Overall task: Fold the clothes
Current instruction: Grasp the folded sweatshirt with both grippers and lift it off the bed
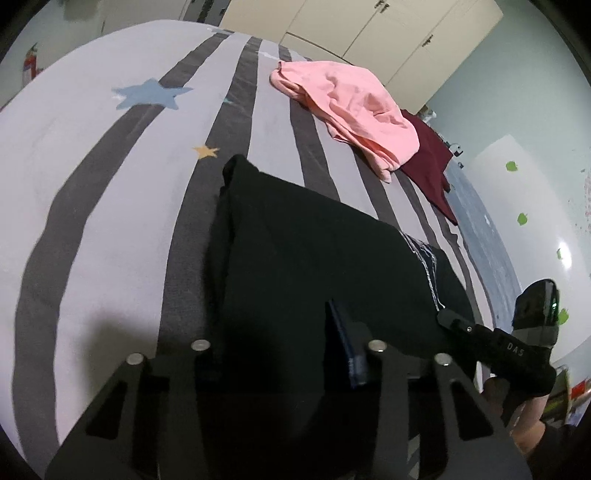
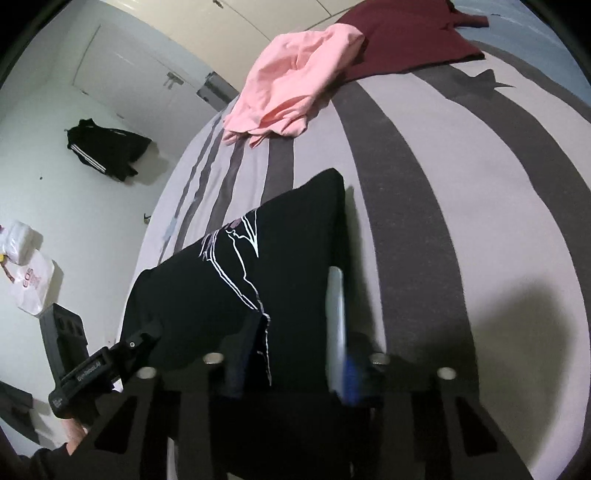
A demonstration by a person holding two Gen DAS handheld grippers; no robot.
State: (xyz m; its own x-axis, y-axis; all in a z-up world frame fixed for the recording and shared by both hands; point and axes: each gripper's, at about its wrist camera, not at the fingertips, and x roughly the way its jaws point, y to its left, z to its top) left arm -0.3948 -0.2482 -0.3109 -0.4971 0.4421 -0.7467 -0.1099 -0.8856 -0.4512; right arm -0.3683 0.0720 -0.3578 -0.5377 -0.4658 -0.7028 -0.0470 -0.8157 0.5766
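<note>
A black garment (image 1: 306, 251) with a white line print lies folded on the striped bed; it also shows in the right wrist view (image 2: 258, 273). My left gripper (image 1: 288, 350) sits at its near left end, cloth draped between the fingers, one blue pad (image 1: 347, 347) showing. My right gripper (image 2: 291, 332) sits at its near right end, fingers apart with black cloth between them. The right gripper also shows at the right edge of the left wrist view (image 1: 454, 317); the left gripper shows low left in the right wrist view (image 2: 144, 336), pinching the garment's edge.
A pink garment (image 1: 351, 110) (image 2: 291, 81) and a maroon one (image 1: 428, 162) (image 2: 410, 33) lie at the far side of the bed (image 1: 92, 155). A black jacket (image 2: 107, 147) and plastic bags (image 2: 29, 273) lie on the floor. Wardrobe doors (image 1: 369, 29) stand behind.
</note>
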